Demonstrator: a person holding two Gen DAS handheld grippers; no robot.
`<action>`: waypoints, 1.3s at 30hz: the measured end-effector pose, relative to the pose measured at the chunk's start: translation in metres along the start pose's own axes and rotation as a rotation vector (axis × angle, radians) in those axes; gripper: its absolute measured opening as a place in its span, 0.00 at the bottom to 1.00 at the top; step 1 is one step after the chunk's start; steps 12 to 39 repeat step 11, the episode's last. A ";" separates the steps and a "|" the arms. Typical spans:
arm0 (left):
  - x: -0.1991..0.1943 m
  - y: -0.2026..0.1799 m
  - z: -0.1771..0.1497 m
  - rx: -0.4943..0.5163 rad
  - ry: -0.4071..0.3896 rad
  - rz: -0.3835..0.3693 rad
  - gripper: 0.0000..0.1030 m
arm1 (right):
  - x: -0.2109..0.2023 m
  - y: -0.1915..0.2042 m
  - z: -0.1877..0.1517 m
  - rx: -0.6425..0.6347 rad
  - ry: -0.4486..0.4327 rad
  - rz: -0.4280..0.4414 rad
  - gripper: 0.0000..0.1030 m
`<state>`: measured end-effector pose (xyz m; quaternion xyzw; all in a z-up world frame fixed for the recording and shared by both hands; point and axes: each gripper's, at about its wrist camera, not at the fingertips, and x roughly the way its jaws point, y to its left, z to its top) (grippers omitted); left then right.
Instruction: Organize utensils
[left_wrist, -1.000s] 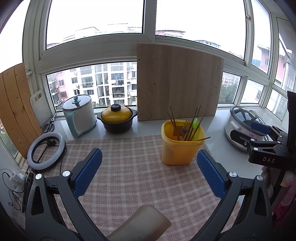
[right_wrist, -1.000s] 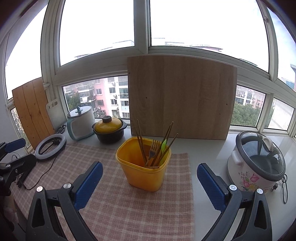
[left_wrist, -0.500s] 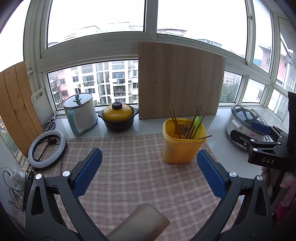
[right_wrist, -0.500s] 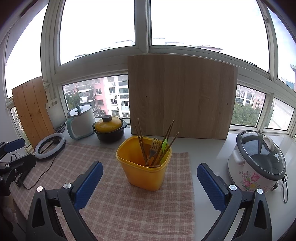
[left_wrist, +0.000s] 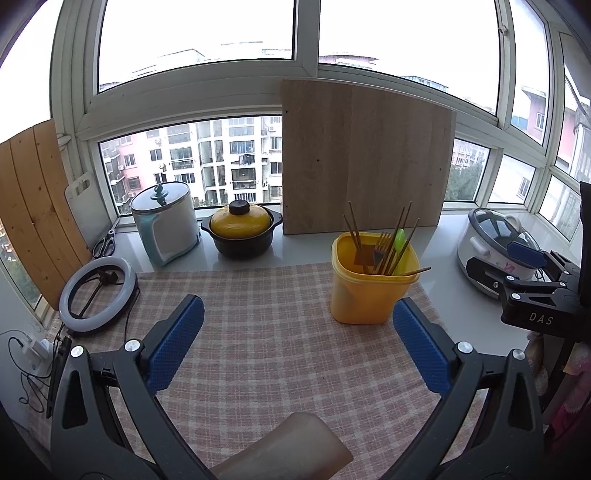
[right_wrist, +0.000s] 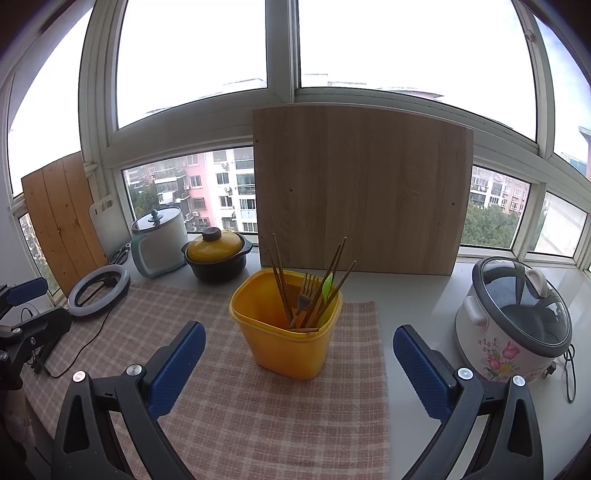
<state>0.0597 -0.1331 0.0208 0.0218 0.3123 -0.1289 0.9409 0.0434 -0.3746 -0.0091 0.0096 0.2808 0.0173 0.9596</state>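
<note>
A yellow plastic tub (left_wrist: 371, 284) (right_wrist: 286, 336) stands on the checked cloth (left_wrist: 266, 332) (right_wrist: 240, 413). It holds several brown chopsticks (right_wrist: 280, 280), a dark fork (right_wrist: 306, 293) and a green spoon (right_wrist: 327, 288), all leaning upright. My left gripper (left_wrist: 297, 347) is open and empty, held above the cloth, near and left of the tub. My right gripper (right_wrist: 297, 365) is open and empty, just in front of the tub. The right gripper also shows at the right edge of the left wrist view (left_wrist: 532, 273).
A ring light (left_wrist: 96, 290), a white-teal pot (left_wrist: 164, 221), a yellow-lidded casserole (left_wrist: 240, 232) and scissors (left_wrist: 105, 243) line the back left. A wooden board (right_wrist: 358, 192) leans on the window. A rice cooker (right_wrist: 513, 321) stands right. A beige object (left_wrist: 291, 450) lies at the cloth's near edge.
Both views have shifted only slightly; the tub sits a little farther right and lower in the left wrist view. Both grippers stay open and empty.
</note>
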 end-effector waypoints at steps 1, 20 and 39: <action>0.001 0.000 0.000 -0.002 0.001 0.001 1.00 | 0.000 0.000 0.000 0.000 0.001 0.000 1.00; 0.001 0.002 0.001 -0.006 -0.016 0.021 1.00 | 0.004 0.000 -0.001 0.000 0.007 0.000 1.00; 0.001 0.002 0.001 -0.006 -0.016 0.021 1.00 | 0.004 0.000 -0.001 0.000 0.007 0.000 1.00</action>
